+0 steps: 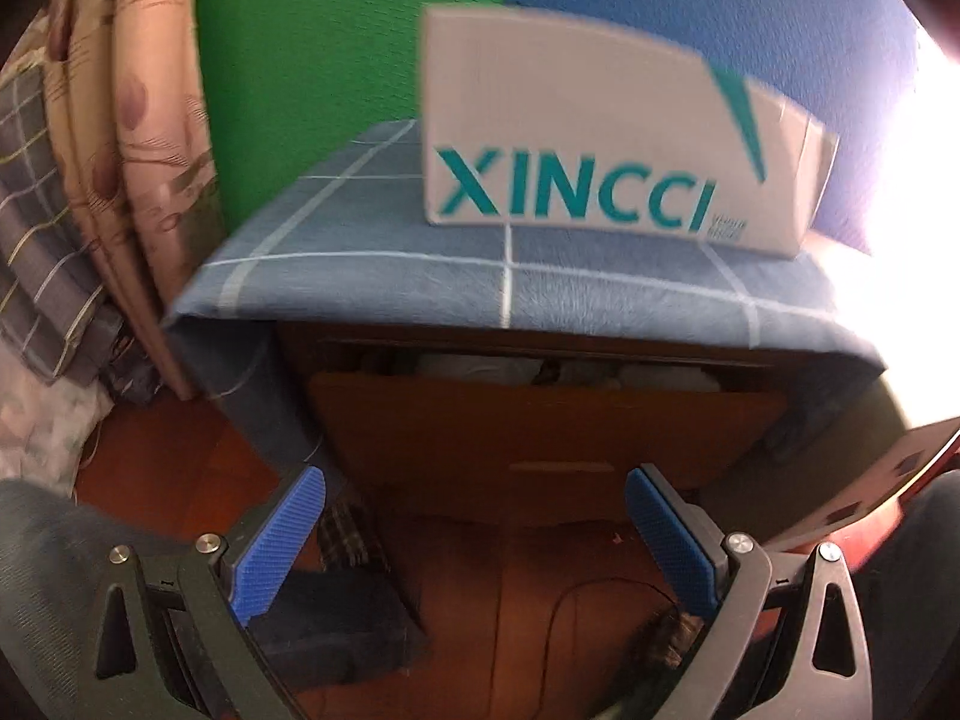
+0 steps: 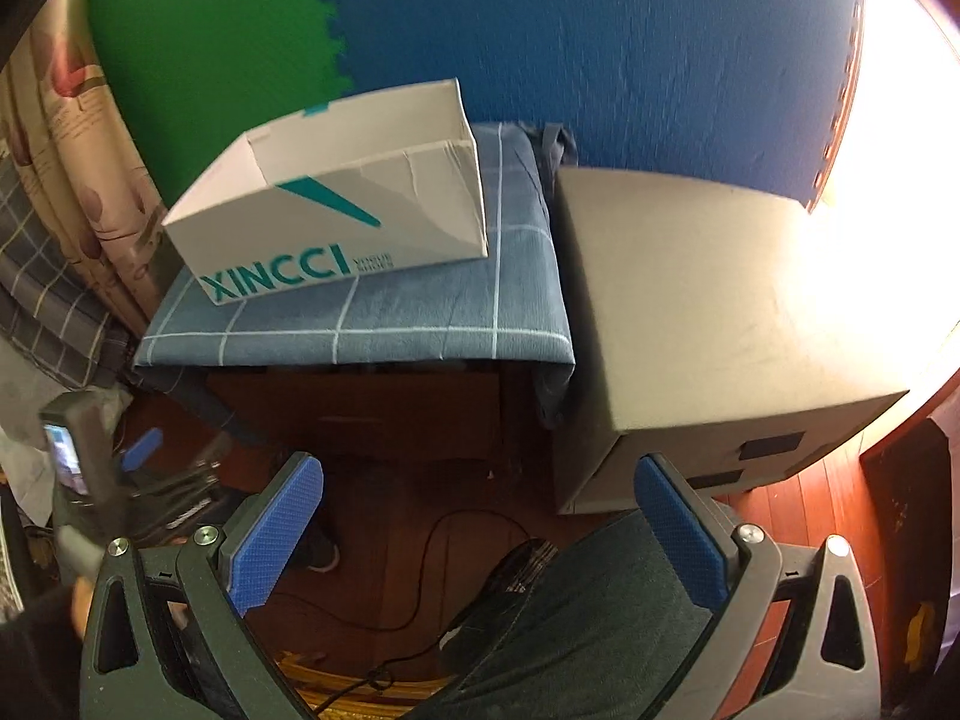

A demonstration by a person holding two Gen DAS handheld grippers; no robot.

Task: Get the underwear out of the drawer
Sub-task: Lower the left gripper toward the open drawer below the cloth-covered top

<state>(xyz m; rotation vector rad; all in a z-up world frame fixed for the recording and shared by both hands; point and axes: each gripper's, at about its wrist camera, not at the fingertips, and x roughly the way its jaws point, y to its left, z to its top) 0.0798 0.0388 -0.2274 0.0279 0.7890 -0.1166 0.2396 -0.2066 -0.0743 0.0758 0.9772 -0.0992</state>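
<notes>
Left gripper (image 1: 477,516) at frame bottom, blue pads spread wide and empty, wooden drawer (image 1: 540,426) just above at centre, slightly open, pale folded underwear (image 1: 480,367) along its top edge, right gripper (image 2: 480,510) likewise spread, white XINCCI box (image 2: 336,204) upper left on checked cloth (image 2: 420,312).

Hard daylight is pouring in from the right in both views, blowing the right edge out to pure white glare. In the right wrist view it is washing over the grey cabinet (image 2: 720,300) top. The left wrist view is smearing with motion blur; the box (image 1: 600,132) lettering is looking soft. The drawer (image 1: 540,420) front is sitting in dim shadow under the cloth (image 1: 480,276). Fisheye is bending straight edges, and corners are vignetting to black.
</notes>
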